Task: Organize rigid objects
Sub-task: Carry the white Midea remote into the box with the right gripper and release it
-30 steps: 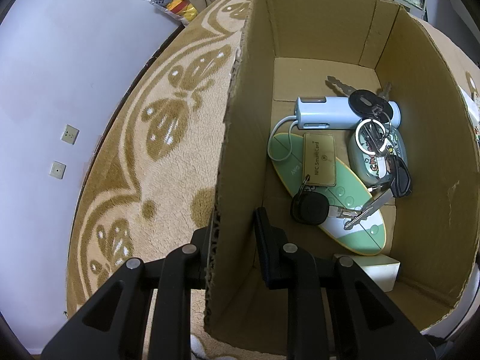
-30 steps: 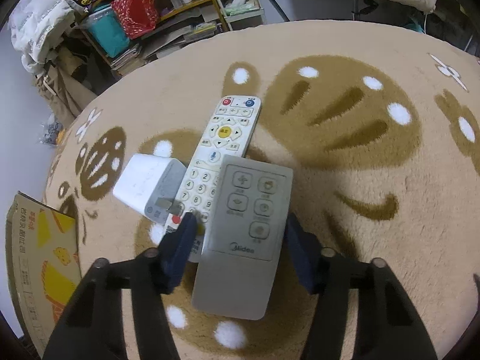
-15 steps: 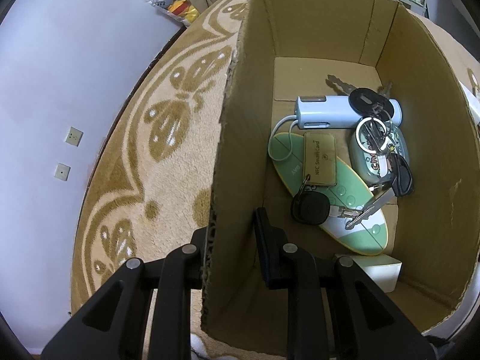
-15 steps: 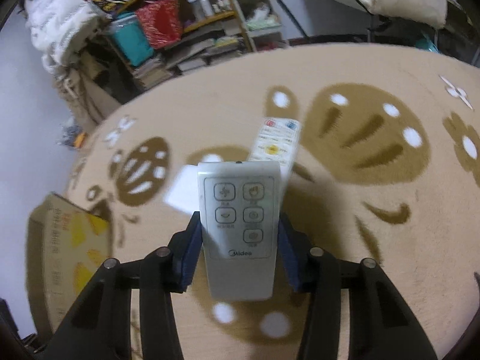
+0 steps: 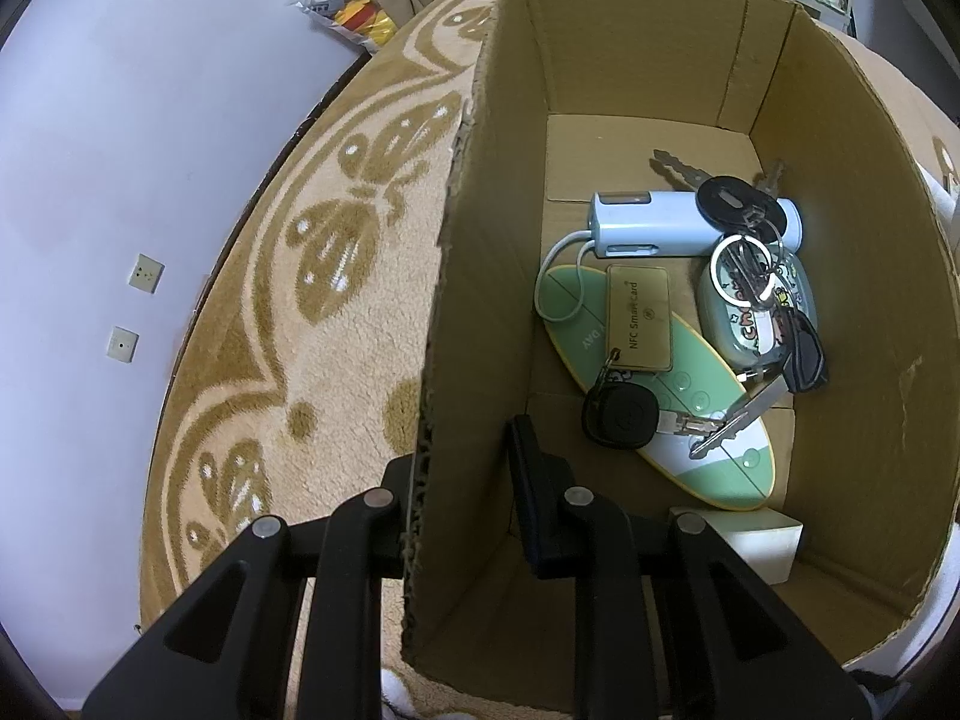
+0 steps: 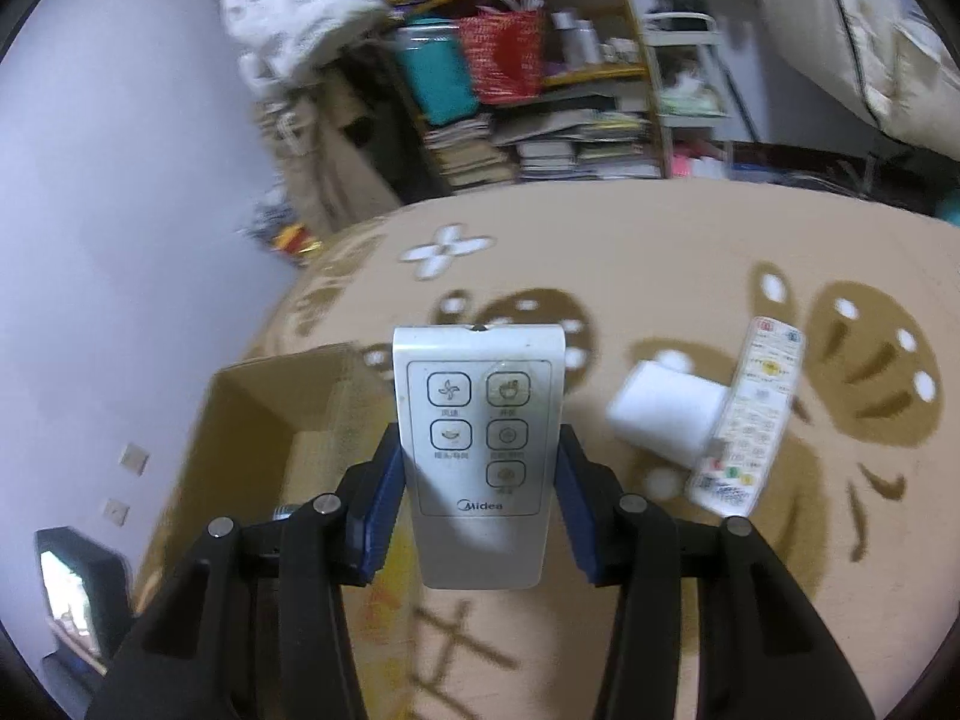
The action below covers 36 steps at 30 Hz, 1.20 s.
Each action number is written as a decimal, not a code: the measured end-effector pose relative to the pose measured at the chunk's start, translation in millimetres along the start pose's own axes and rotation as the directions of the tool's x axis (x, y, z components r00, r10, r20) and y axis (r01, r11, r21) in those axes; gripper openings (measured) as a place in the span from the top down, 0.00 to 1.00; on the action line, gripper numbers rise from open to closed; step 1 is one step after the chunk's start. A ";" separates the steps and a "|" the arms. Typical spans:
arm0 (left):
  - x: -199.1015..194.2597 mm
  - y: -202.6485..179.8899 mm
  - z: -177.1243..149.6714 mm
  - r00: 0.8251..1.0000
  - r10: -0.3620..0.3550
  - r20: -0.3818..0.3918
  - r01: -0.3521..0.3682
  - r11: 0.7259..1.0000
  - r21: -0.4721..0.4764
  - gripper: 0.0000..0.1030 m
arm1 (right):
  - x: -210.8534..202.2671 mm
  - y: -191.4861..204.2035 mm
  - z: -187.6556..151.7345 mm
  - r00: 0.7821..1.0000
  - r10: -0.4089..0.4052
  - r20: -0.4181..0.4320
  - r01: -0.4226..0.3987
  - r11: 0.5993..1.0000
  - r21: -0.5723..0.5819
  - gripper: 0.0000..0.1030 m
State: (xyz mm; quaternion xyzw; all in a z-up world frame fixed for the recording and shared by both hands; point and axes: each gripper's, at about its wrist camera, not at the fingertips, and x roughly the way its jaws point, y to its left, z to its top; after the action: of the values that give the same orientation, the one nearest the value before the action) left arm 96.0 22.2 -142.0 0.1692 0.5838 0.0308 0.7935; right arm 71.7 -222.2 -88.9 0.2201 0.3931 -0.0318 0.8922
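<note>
Meanwhile the right gripper (image 6: pixel 477 474) clasped a smooth Midea remote (image 6: pixel 480 450) while the left gripper (image 5: pixel 462 474) pinched the corrugated cardboard box (image 5: pixel 474 276) wall.

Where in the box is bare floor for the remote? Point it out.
Free: the box floor at the far end, beyond the blue gadget, and the near strip by the white block. Crowded: the middle, with the green board, card and keys.

Keys (image 5: pixel 741 213) and card (image 5: pixel 639 318) lie inside box (image 5: pixel 480 276) on rug (image 5: pixel 288 300)
</note>
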 end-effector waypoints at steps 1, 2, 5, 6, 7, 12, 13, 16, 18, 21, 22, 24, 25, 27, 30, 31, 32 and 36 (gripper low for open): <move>-0.2 -0.6 0.0 1.000 0.005 0.001 -0.005 1.000 0.004 0.79 | -1.8 8.4 -0.9 0.999 0.032 -0.010 -0.033 0.999 -0.011 0.50; -0.2 -1.0 0.2 1.000 0.008 0.002 -0.008 1.000 0.007 0.79 | -3.0 13.9 -1.9 0.998 0.059 -0.021 -0.059 0.998 -0.016 0.50; -0.9 -2.0 0.1 1.000 0.015 0.003 -0.015 1.000 0.011 0.79 | -8.5 27.6 -5.3 0.993 0.112 -0.030 -0.113 0.993 -0.032 0.50; -0.8 -2.0 0.2 1.000 0.015 0.002 -0.015 1.000 0.009 0.79 | -9.8 32.4 -6.4 0.995 0.099 -0.025 -0.100 0.994 -0.048 0.50; -0.5 -1.7 0.3 1.000 0.013 0.001 -0.013 1.000 0.008 0.79 | -12.4 39.9 -8.1 0.997 0.071 -0.013 -0.072 0.994 -0.081 0.50; -1.2 -1.4 0.6 1.000 0.016 0.003 -0.016 1.000 0.009 0.79 | -17.8 45.4 -9.2 0.997 0.080 0.008 -0.079 0.992 -0.099 0.50; -1.2 -1.4 0.7 1.000 0.016 0.003 -0.016 1.000 0.010 0.79 | -18.1 46.3 -9.2 0.997 0.081 0.006 -0.080 0.992 -0.098 0.50; -1.0 -0.2 1.1 1.000 0.012 0.002 -0.012 1.000 0.007 0.79 | -19.7 51.2 -9.1 0.996 0.088 0.009 -0.086 0.990 -0.109 0.50; -0.9 0.0 0.9 1.000 0.012 0.003 -0.012 1.000 0.008 0.79 | -17.5 54.2 -10.1 0.990 0.142 -0.006 -0.141 0.985 -0.099 0.50; -0.6 0.0 0.6 1.000 0.011 0.002 -0.011 1.000 0.007 0.79 | -12.0 60.7 -15.5 0.984 0.178 -0.011 -0.178 0.978 -0.108 0.50; -0.8 0.1 0.7 1.000 0.010 0.003 -0.010 1.000 0.007 0.79 | -10.0 62.6 -17.2 0.983 0.182 -0.015 -0.183 0.977 -0.112 0.50; -0.8 0.4 0.9 1.000 0.009 0.002 -0.009 1.000 0.004 0.79 | -7.8 65.5 -19.9 0.979 0.201 -0.016 -0.202 0.973 -0.110 0.50; -0.6 0.8 1.1 1.000 0.008 0.001 -0.008 1.000 0.002 0.79 | -7.7 66.6 -20.8 0.979 0.204 -0.011 -0.204 0.973 -0.109 0.50; -0.4 1.4 1.5 1.000 0.005 0.000 -0.005 1.000 0.001 0.79 | -6.2 69.1 -22.3 0.981 0.196 -0.003 -0.195 0.974 -0.117 0.50; -0.3 1.5 1.8 1.000 0.007 0.000 -0.007 1.000 0.001 0.79 | -6.2 68.0 -22.5 0.980 0.201 -0.002 -0.201 0.976 -0.089 0.50; -0.2 1.7 1.8 1.000 0.006 0.000 -0.006 1.000 -0.001 0.79 | -7.4 68.9 -22.1 0.981 0.195 0.002 -0.194 0.977 -0.093 0.50; -0.3 2.1 1.9 1.000 0.003 0.000 -0.003 1.000 -0.002 0.79 | -8.3 69.1 -20.7 0.979 0.202 0.006 -0.201 0.975 -0.093 0.50; -0.2 3.3 1.7 1.000 -0.001 0.000 0.001 1.000 -0.004 0.79 | -9.6 75.1 -20.4 0.975 0.224 -0.006 -0.224 0.971 -0.086 0.50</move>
State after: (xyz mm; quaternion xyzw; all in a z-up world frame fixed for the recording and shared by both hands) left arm 98.0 24.9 -140.3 0.1676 0.5837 0.0316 0.7939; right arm 68.4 -147.1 -66.6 0.2245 0.3651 0.0854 0.8995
